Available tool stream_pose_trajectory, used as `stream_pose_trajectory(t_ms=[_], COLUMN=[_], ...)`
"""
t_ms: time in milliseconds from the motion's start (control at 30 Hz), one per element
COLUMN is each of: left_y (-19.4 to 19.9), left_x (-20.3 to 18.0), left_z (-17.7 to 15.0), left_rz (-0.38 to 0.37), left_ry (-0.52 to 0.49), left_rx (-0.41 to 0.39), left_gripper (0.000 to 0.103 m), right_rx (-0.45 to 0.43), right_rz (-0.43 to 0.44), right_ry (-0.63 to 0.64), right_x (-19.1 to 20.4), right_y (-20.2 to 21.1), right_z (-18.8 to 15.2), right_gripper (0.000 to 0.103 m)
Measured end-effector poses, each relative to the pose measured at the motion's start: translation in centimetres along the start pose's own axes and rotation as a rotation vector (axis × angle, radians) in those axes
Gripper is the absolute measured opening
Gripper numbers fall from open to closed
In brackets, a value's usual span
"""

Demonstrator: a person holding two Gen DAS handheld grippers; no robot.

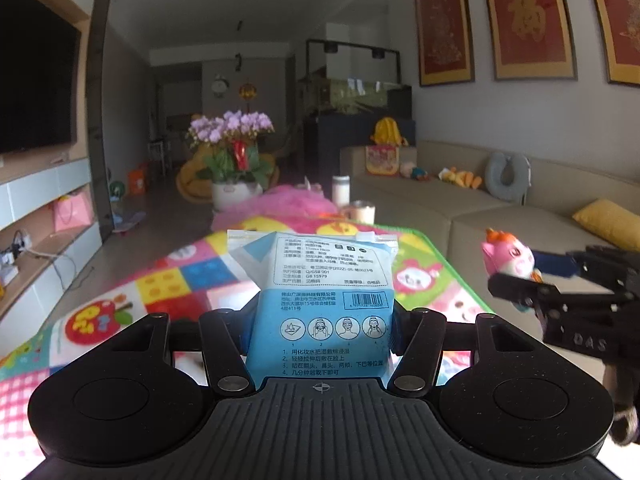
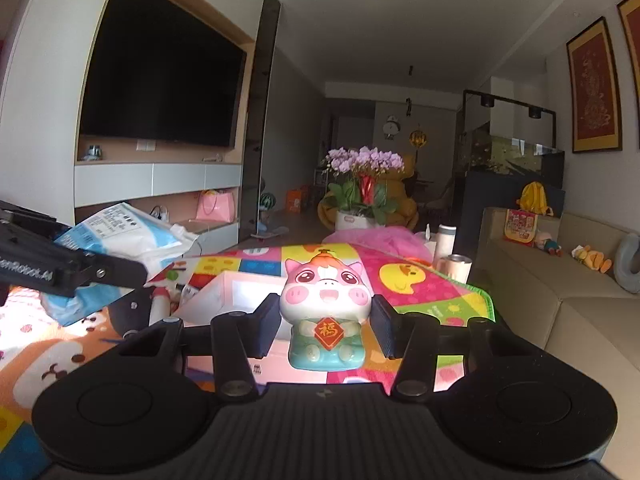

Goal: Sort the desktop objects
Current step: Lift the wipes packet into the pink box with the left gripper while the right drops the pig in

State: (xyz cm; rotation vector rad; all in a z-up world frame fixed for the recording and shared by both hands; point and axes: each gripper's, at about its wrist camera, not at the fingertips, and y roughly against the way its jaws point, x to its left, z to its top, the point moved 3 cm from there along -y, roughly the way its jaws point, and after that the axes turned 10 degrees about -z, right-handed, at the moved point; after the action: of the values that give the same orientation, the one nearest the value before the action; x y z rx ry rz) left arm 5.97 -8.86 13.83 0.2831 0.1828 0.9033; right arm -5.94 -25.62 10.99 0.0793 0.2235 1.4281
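Note:
My left gripper [image 1: 320, 320] is shut on a blue and white cotton pad packet [image 1: 316, 292] and holds it upright above the colourful play mat [image 1: 168, 284]. The packet also shows in the right wrist view [image 2: 120, 236], with the left gripper [image 2: 80, 272] at the left. My right gripper [image 2: 325, 324] is shut on a pink pig figurine [image 2: 325, 312] and holds it above the mat [image 2: 420, 280]. The figurine also shows at the right in the left wrist view [image 1: 508, 258], held by the right gripper [image 1: 528, 276]. A white box [image 2: 240, 292] lies open just behind the figurine.
A white bottle [image 1: 341, 190] and a cup [image 1: 363, 212] stand at the mat's far end beside pink fabric [image 1: 280, 204]. A pot of purple orchids [image 1: 232, 148] is beyond. A beige sofa [image 1: 500, 216] runs along the right, a TV unit [image 1: 44, 208] along the left.

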Motion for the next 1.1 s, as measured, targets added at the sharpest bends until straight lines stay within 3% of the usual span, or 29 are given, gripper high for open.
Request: stream_pose_trajectory(t_ms=[67,133,167,267,367,467,633,733,833,967,1100], left_y=[-2.3,-4.7,-5.4,-5.3,-3.5,-1.8,0.5,1.3,2.2,3.1,4.2], left_x=[1.2,2.8,3.6,6.1,8.4,9.5,9.8,9.5,9.8,11.1,12.2], left_z=[1.6,2.9,3.3,3.0,0.6,-2.8,-7.3,-9.4,-11.8,-14.3,-15.7], left_rz=[0.004,-0.016,-0.008,0.049,0.121,0.145,0.171,0.190,0.226,0.283,0.354], left_ry=[0.014,0.027,0.038,0.089,0.161,0.224,0.228,0.209,0.229,0.292,0.338], left_rx=[-0.068,-0.112,-0.115,-0.104,-0.074,-0.012,0.058,0.105,0.156,0.191,0.199], left_gripper=[0.065,0.084,0.098,0.097,0.100,0.100,0.101,0.101,0.102,0.102,0.102], right_rx=[-0.016,-0.011,-0.001,0.032,0.044,0.088,0.213,0.314,0.294,0.261,0.222], right_rz=[-0.020,-0.027,-0.033,-0.042,-0.030,0.029,0.159,0.263,0.253,0.249,0.273], right_ry=[-0.016,-0.025,-0.024,-0.010,0.026,0.031,-0.067,-0.132,-0.102,-0.040,0.135], right_x=[-0.2,-0.2,0.0,0.6,1.7,3.6,7.2,9.7,11.4,11.9,13.5], right_y=[-1.0,-2.4,-3.3,-6.4,-9.6,-13.4,-19.7,-22.8,-22.6,-20.2,-16.2], right_z=[0.6,0.8,0.9,1.0,1.5,2.4,4.0,4.6,5.0,4.6,2.2], right_gripper=[0.048,0.048,0.048,0.048,0.048,0.048,0.049,0.057,0.065,0.066,0.063])
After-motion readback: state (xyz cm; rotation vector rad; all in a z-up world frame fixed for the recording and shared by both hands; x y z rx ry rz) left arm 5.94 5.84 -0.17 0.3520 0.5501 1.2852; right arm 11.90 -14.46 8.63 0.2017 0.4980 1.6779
